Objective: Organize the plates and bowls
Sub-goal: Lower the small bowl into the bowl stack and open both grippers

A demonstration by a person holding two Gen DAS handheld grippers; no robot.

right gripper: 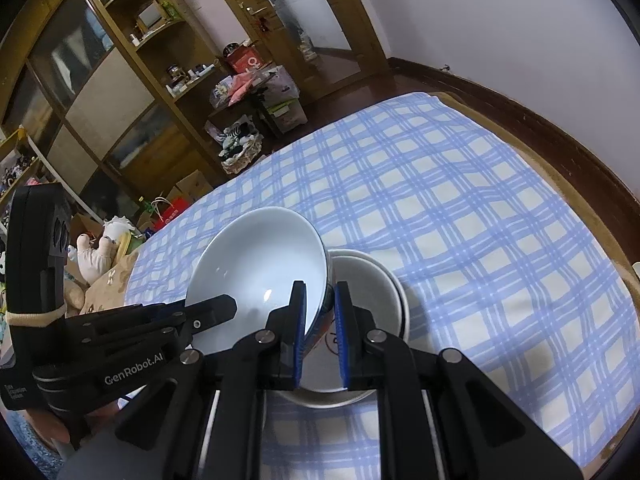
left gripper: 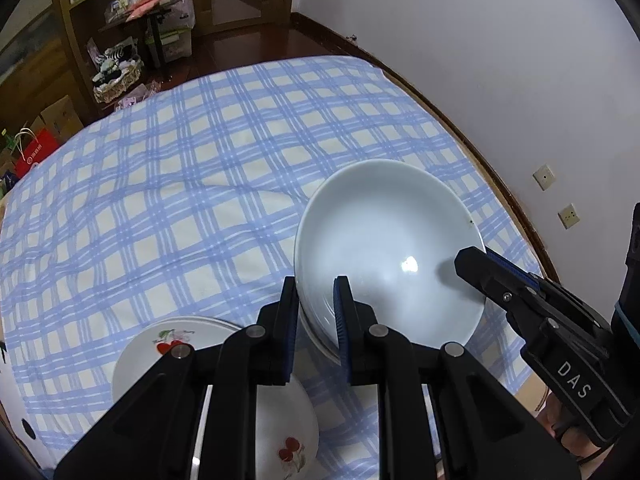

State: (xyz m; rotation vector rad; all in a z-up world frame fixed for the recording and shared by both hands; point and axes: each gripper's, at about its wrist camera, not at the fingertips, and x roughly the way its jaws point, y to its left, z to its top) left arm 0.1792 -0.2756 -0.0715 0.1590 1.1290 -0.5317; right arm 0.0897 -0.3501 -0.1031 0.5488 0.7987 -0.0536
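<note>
In the left wrist view, the left gripper (left gripper: 316, 308) pinches the near rim of a big pale blue bowl (left gripper: 384, 240). Its two fingers are almost closed, one inside the bowl and one outside. The bowl is tipped up over a bed with a blue checked sheet (left gripper: 180, 180). The right gripper (left gripper: 476, 264) comes in from the right and grips the other side of the rim. A white plate with red cherries (left gripper: 148, 356) lies on the sheet just under the left gripper.

In the right wrist view, the right gripper (right gripper: 320, 312) squeezes the blue bowl (right gripper: 256, 256) by its rim — its fingers are nearly shut too. The left gripper (right gripper: 218, 308) grips the rim from the left. A white bowl (right gripper: 368, 292) sits on the sheet (right gripper: 480, 220) right beside the blue one — it looks like they touch.
</note>
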